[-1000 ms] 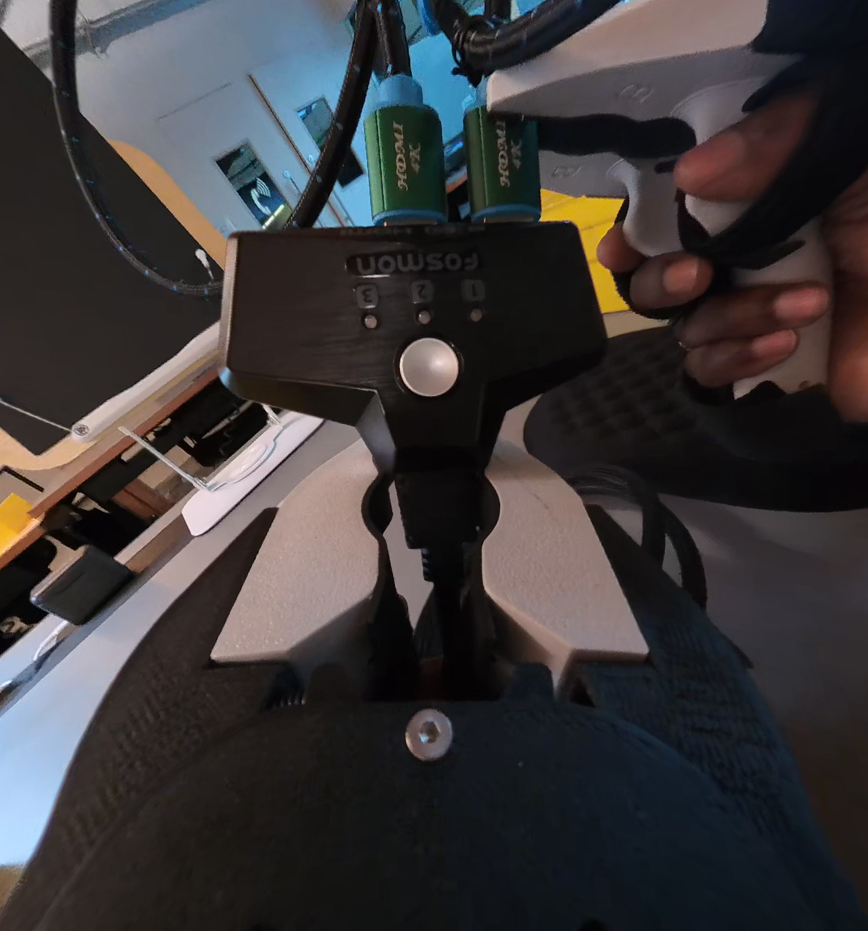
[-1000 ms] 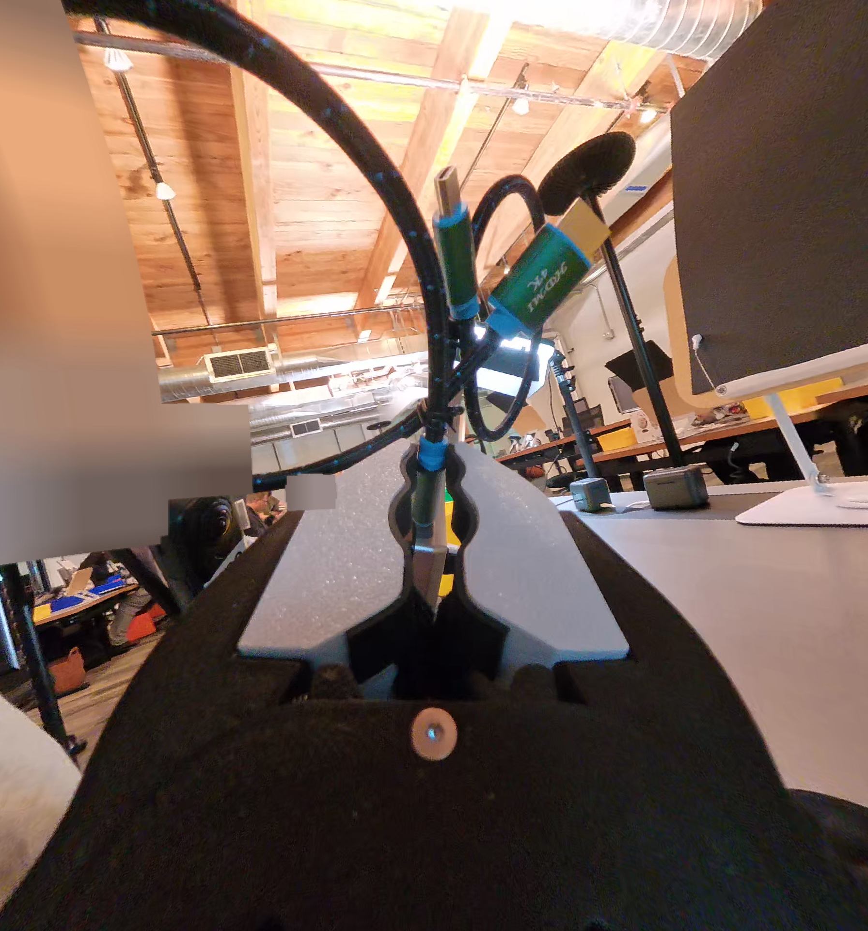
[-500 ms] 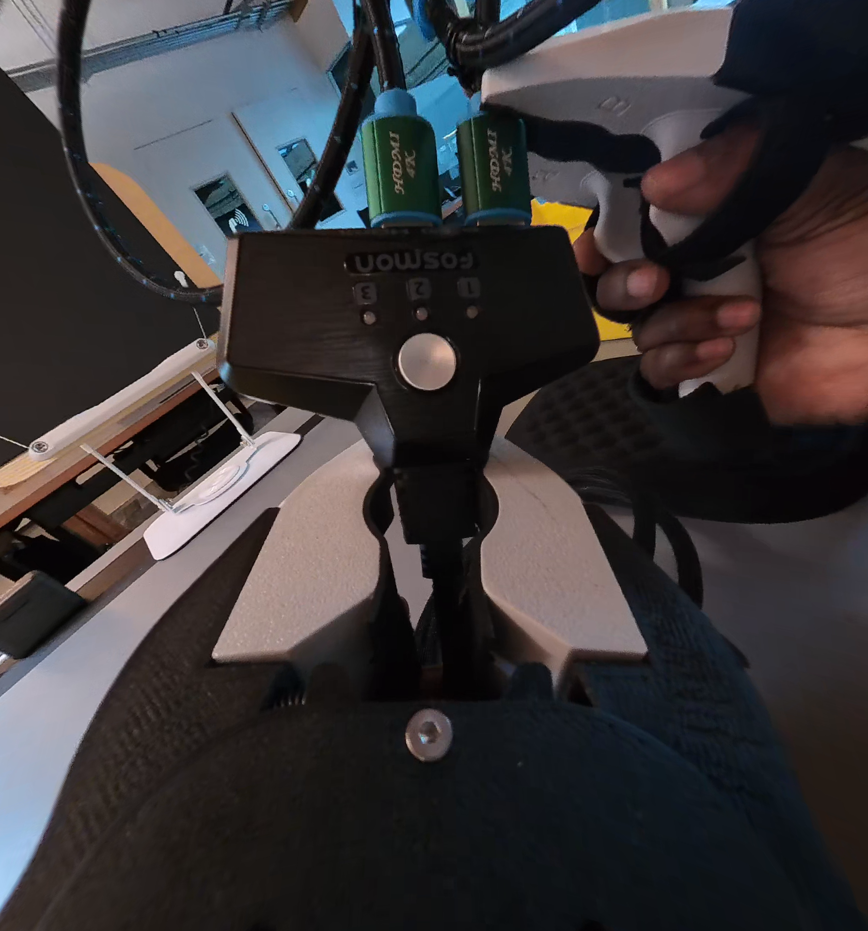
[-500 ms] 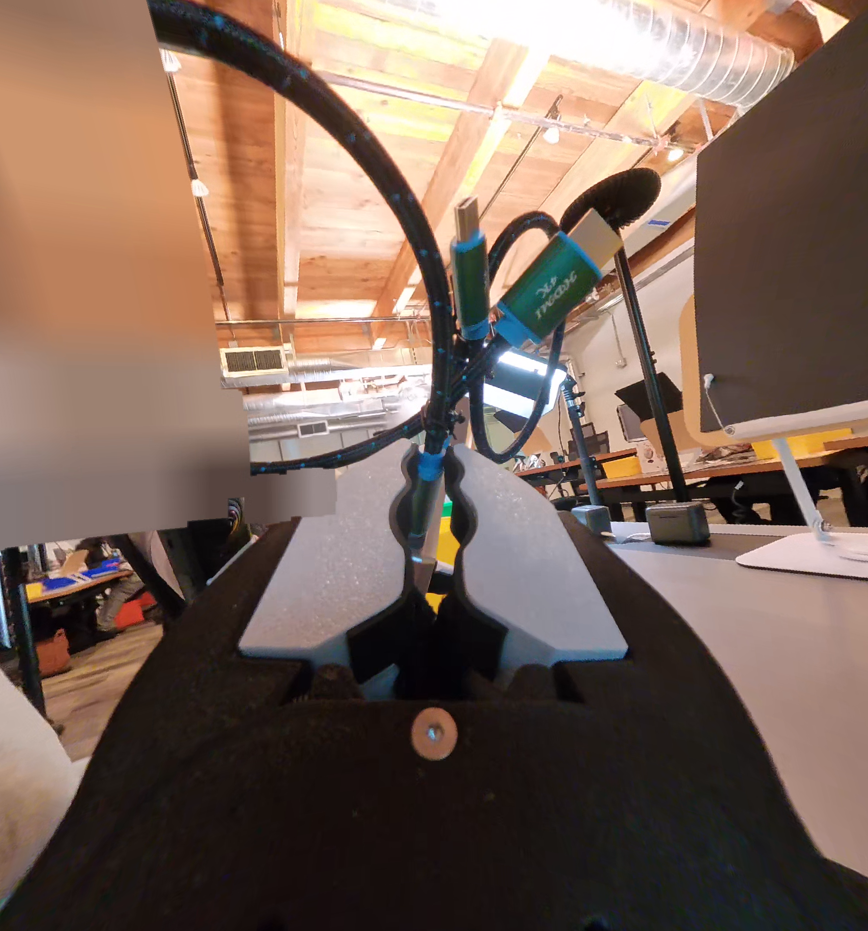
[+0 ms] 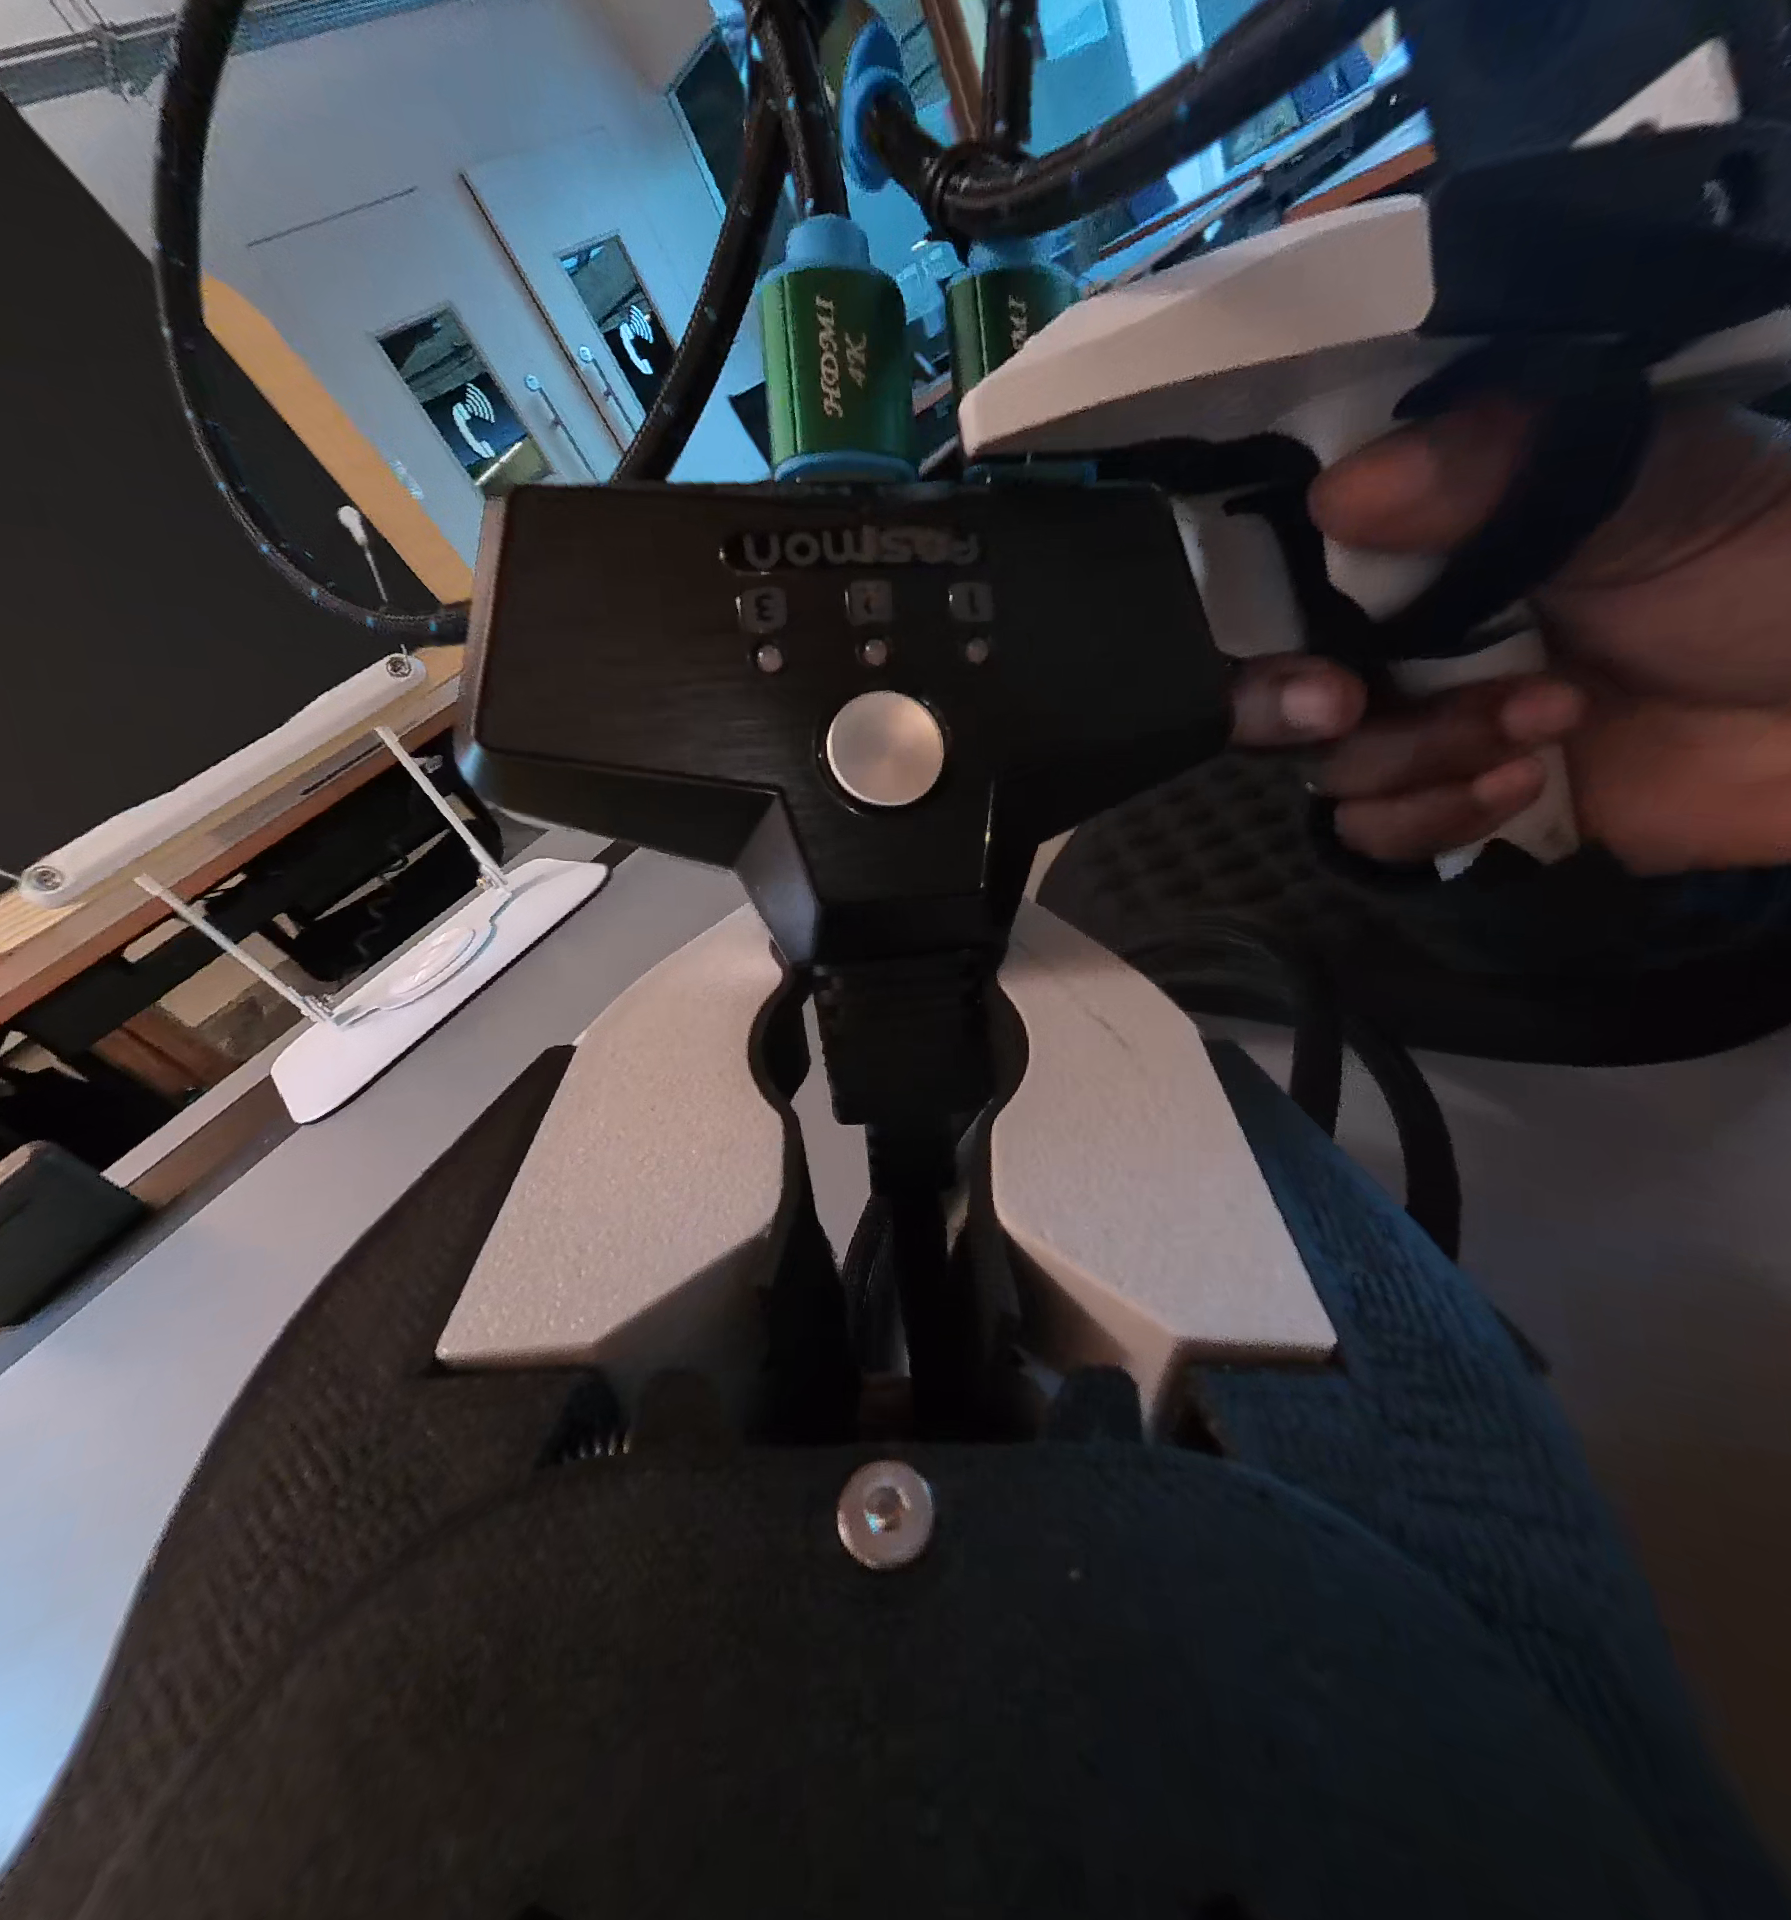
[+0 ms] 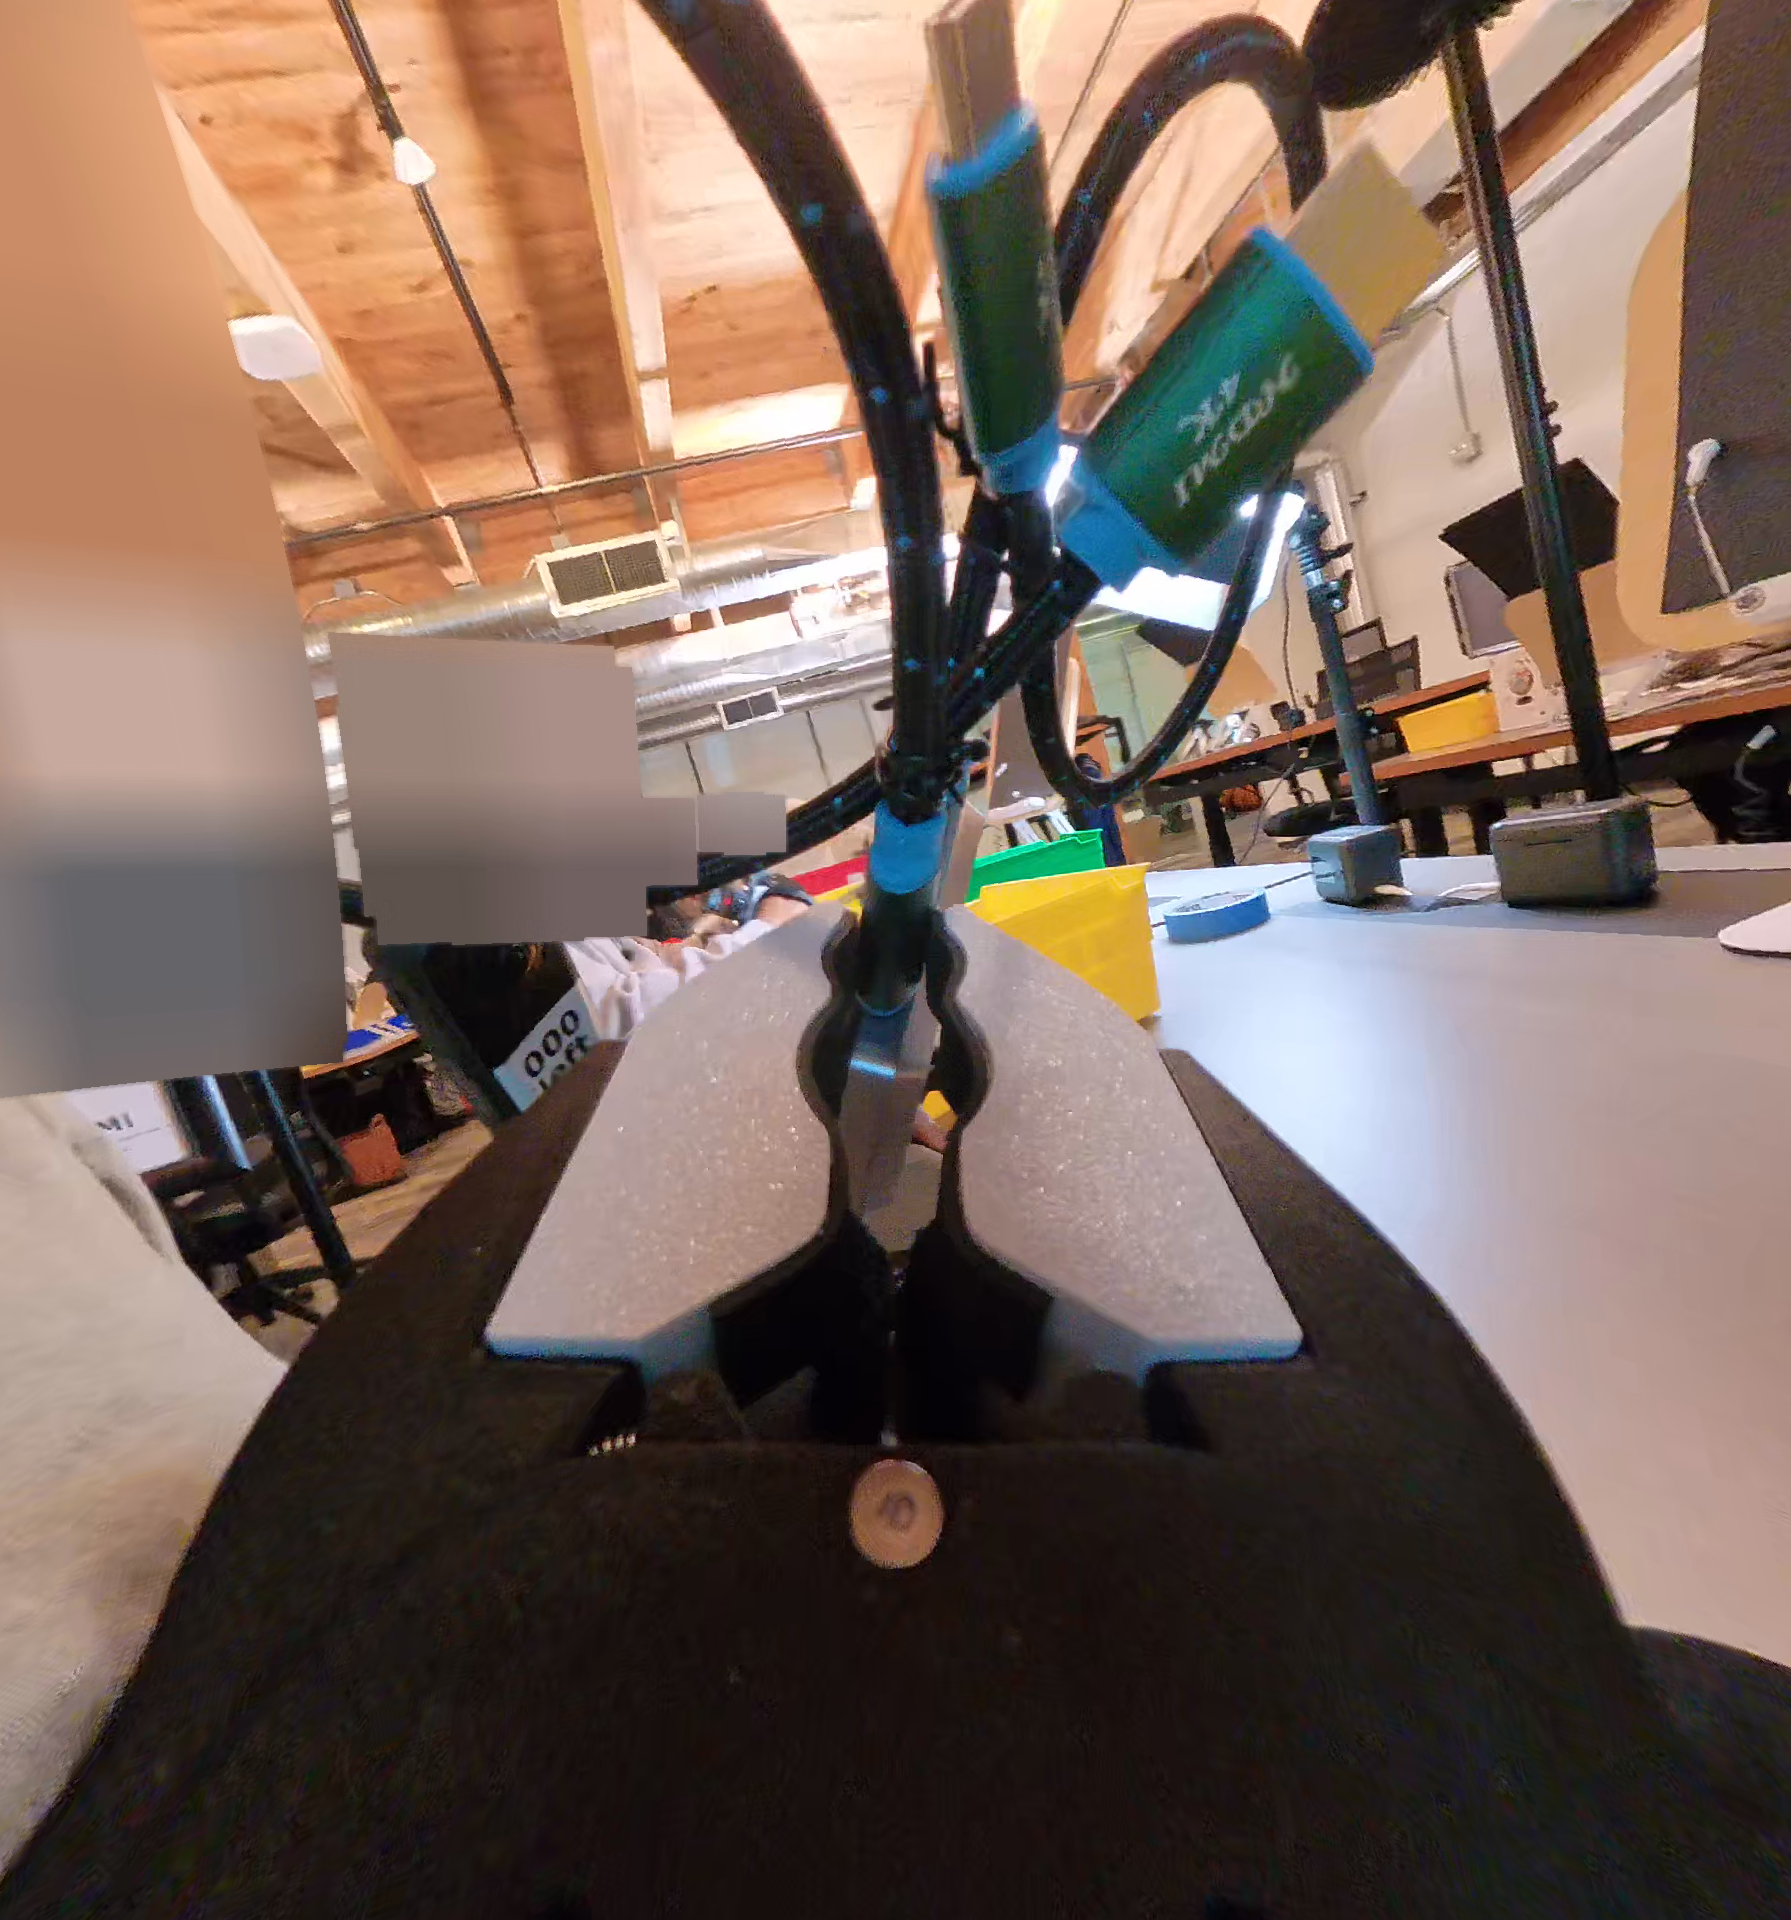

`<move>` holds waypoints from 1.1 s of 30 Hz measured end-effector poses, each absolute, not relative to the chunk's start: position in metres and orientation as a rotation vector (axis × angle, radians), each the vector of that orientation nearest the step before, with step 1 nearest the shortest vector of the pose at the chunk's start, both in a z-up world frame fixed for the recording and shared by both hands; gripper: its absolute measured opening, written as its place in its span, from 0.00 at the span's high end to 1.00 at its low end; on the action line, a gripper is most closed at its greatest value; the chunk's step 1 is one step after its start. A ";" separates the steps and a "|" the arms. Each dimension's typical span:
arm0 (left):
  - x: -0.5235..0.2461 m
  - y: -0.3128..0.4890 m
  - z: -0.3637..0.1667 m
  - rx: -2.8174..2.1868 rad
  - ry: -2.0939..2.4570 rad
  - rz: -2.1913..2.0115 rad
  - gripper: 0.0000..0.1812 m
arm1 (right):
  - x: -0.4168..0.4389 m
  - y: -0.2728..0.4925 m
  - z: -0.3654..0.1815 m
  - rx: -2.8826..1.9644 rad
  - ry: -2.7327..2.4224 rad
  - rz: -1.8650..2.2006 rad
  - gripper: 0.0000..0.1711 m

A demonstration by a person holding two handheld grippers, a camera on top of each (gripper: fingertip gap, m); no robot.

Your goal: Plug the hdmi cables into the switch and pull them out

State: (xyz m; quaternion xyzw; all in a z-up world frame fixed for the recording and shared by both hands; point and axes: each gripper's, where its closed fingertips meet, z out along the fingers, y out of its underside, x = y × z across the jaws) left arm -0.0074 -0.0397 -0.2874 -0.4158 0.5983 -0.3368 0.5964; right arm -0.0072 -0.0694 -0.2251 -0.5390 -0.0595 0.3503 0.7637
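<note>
The left tool clamps the black switch by its tail lead, while the right tool pinches a green HDMI plug shut.

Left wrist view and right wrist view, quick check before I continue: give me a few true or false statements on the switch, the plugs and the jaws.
1. The left gripper is shut on the black switch by its cable stub. True.
2. No green plug sits in the switch. False: a green plug stands in its far edge, with a second one beside it, partly hidden.
3. The right gripper is open. False: its jaws are closed on a green-sleeved plug.
4. Two more green plugs hang free above the right gripper. True.
5. The switch lies flat on the table. False: it is held in the air.
</note>
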 end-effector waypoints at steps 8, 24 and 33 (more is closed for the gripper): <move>-0.010 -0.035 -0.291 -0.958 1.393 -0.716 0.85 | 0.006 -0.080 -0.205 -1.066 -0.029 0.667 0.94; -0.036 -0.005 -0.251 -0.990 1.068 -1.006 0.84 | 0.287 -0.310 -0.248 -2.017 0.558 -1.237 0.93; -0.036 -0.009 -0.251 -0.960 1.085 -0.985 0.84 | 0.303 -0.302 -0.312 -2.367 0.541 -1.302 0.89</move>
